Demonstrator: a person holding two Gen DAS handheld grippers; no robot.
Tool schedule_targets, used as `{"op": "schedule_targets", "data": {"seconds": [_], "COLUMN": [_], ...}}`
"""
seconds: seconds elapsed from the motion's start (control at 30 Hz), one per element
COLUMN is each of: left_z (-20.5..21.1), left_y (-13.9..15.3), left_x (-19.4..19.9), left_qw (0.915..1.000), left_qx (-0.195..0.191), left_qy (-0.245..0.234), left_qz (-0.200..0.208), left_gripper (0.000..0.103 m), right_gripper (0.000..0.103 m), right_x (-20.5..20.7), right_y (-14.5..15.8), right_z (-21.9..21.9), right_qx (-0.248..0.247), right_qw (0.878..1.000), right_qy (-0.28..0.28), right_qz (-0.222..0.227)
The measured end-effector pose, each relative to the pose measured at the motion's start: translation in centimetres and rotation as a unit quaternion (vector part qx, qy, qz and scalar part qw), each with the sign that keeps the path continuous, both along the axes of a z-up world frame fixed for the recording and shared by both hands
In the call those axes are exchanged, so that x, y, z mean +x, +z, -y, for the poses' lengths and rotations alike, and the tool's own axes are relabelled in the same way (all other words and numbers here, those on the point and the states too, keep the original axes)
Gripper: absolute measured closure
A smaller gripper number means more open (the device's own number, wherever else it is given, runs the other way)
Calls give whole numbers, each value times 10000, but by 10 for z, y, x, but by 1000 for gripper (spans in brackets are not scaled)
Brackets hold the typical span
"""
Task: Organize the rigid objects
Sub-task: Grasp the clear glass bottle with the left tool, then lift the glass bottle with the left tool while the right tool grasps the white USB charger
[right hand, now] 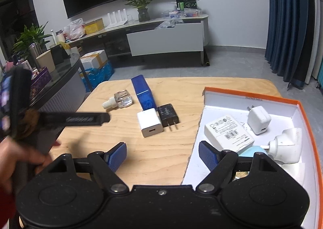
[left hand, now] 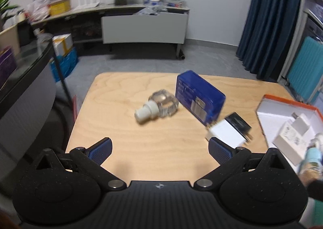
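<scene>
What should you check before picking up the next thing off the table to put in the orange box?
1. Left tongs open with nothing between them: ok.
2. Right tongs open with nothing between them: ok.
3. Things left on the table: clear bottle, blue box, white charger, black charger: ok.
4. White charger apart from black charger for a clean grab: not ok, they lie side by side.
5. Bare floor left in the orange box: ok.
6. Bottle's cap on tight: cannot tell.

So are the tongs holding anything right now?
No. The left tongs and the right tongs are both wide open with nothing between them, only the bare table below.
</scene>
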State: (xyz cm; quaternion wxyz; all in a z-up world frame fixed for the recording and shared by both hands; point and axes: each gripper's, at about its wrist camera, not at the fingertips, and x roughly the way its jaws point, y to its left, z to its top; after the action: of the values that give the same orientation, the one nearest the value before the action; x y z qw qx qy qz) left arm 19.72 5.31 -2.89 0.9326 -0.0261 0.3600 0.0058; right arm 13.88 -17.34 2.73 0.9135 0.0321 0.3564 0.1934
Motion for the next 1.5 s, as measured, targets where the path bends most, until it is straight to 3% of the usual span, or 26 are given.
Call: {"op": "schedule_targets", "data": {"seconds": [0.3, 0.6, 0.67, 0.77, 0.83, 1.0, 1.2, 1.5], "left_z": [-12, -18, -17, -15, -13, -12, -21, -28], "left_y": [-26, -42, -43, -43, -42, -39, -29, -25], "left_x": [61, 82, 83, 81, 79, 69, 40, -6], "left_qw": [9958, 9928, 9924, 9917, 9907, 9921, 9962, 9974], "left_qx": [525, 546, 434, 310, 264, 251, -66, -427], "left_qy": [-733, -1047, -1125, -1183, -1250, -1174, -828, -543], "left_qz": [125, 219, 263, 399, 467, 371, 268, 226], "left_gripper": [0, 2, 9, 28, 54, 53, 53, 53], "right_gripper": [11, 10, 11, 11, 11, 11, 12, 22], "right_x": [10, 27, 31, 37, 41, 56, 77, 111], "right_y": [-12, -22, -24, -28, -30, -36, -44, -56], "right_z": [-15, -29, -34, -41, -45, -54, -66, -79], "right_qx": [20, 0, -21, -68, -104, -105, -202, -238], "right_qw": [9996, 9992, 9991, 9988, 9987, 9981, 9973, 9947], "right_qy": [246, 321, 340, 390, 402, 488, 583, 752], "right_qz": [-107, -237, -254, -287, -280, -371, -394, -656]}}
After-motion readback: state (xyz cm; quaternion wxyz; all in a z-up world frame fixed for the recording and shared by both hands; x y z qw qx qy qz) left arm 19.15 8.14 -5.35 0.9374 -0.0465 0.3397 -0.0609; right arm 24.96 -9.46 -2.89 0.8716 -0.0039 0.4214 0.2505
